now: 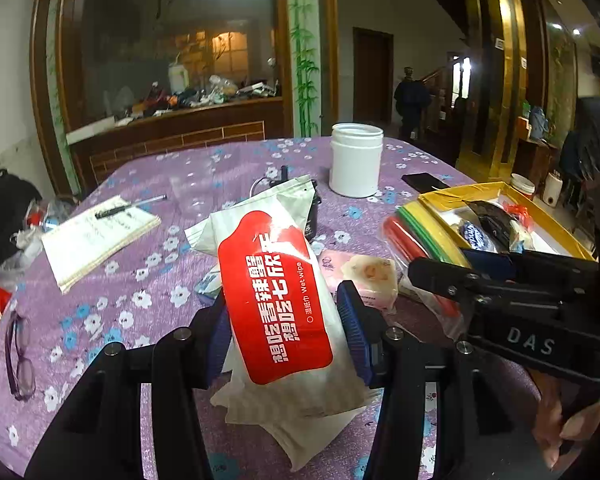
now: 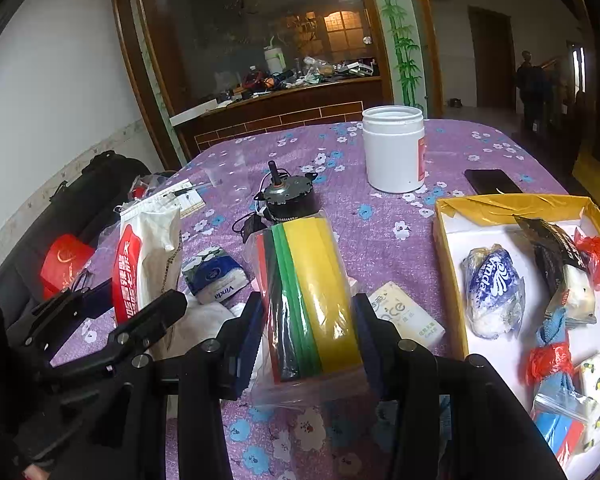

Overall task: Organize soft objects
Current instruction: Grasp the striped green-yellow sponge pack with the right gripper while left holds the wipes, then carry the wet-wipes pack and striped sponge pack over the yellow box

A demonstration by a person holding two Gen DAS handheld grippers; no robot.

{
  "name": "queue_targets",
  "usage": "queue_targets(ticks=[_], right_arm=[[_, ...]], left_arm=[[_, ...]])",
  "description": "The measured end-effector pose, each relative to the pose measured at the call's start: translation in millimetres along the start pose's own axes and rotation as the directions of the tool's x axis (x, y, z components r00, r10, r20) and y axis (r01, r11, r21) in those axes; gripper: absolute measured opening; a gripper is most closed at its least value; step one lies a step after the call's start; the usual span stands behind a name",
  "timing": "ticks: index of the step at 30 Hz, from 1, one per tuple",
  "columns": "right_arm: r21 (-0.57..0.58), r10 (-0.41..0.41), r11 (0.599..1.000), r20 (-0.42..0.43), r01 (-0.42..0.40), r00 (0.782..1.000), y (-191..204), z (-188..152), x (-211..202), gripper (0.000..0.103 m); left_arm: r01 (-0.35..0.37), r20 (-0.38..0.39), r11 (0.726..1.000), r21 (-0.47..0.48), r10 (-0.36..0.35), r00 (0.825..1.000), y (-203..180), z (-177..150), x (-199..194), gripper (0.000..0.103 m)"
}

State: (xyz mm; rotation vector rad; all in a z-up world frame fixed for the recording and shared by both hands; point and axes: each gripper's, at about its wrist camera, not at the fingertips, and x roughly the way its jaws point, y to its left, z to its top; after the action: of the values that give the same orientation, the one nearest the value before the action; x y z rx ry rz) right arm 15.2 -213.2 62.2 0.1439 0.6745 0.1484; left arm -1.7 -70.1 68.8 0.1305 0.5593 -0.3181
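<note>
The right claw squeezes the sponge pack; the box sits just right. The left claw squeezes the wipes.

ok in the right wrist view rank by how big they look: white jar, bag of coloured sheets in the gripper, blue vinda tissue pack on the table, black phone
1. bag of coloured sheets, though it is nearest the camera, which inflates it
2. white jar
3. blue Vinda tissue pack and black phone look alike; not ranked

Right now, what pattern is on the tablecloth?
Purple tablecloth with small white and blue flowers, clearest in the right wrist view.
</note>
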Motion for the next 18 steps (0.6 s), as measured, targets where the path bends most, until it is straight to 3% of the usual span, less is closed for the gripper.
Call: queue_targets(ticks=[7, 18], right_arm=[[0.005, 0.000, 1.000, 0.019, 0.000, 1.000, 0, 0, -5, 0.046], [0.075, 0.003, 0.997, 0.082, -0.010, 0.997, -13, 8, -27, 0.046]], left_arm=[[-0.012, 0.016, 1.000, 0.028, 0.012, 1.000, -7, -1, -2, 0.049], [0.035, 0.034, 0.999, 0.035, -0.036, 0.999, -17, 1, -9, 0.049]])
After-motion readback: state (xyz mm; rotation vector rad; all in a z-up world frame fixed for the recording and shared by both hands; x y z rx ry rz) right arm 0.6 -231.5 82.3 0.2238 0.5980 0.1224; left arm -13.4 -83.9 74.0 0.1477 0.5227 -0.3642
